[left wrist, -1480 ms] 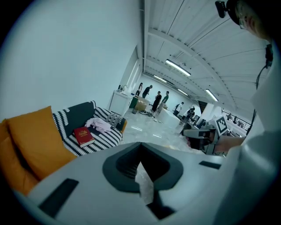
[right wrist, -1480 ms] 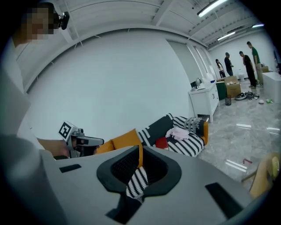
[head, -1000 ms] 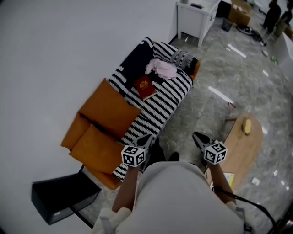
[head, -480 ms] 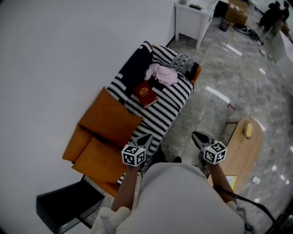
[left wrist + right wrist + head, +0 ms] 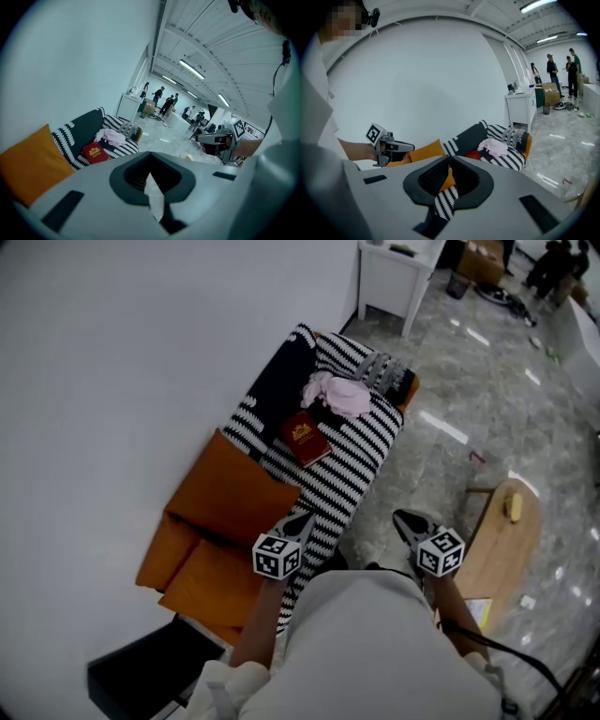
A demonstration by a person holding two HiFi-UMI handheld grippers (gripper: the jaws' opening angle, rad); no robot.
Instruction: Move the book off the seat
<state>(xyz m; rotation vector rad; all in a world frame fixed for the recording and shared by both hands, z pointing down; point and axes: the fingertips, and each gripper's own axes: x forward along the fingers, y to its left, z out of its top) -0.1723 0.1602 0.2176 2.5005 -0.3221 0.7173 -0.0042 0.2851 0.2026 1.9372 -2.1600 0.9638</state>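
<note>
Head view first, and we've got the red book (image 5: 304, 438) mid-frame on the striped sofa (image 5: 349, 465), just beside a pink cloth (image 5: 336, 393). Both claws sit low in frame, well apart from it. We see the left gripper (image 5: 302, 519) pinched together on nothing, and the right gripper (image 5: 403, 517) likewise closed and empty. Left gripper view gives us the book's gold-stamped cover at centre left; right gripper view catches only a red sliver beside the cloth.

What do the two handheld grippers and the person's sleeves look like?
The left gripper and right gripper each have a grey body, dark pointed jaws and a white cube with black square markers. A black cable trails from the right one. The person wears a light-coloured short-sleeved top.
</note>
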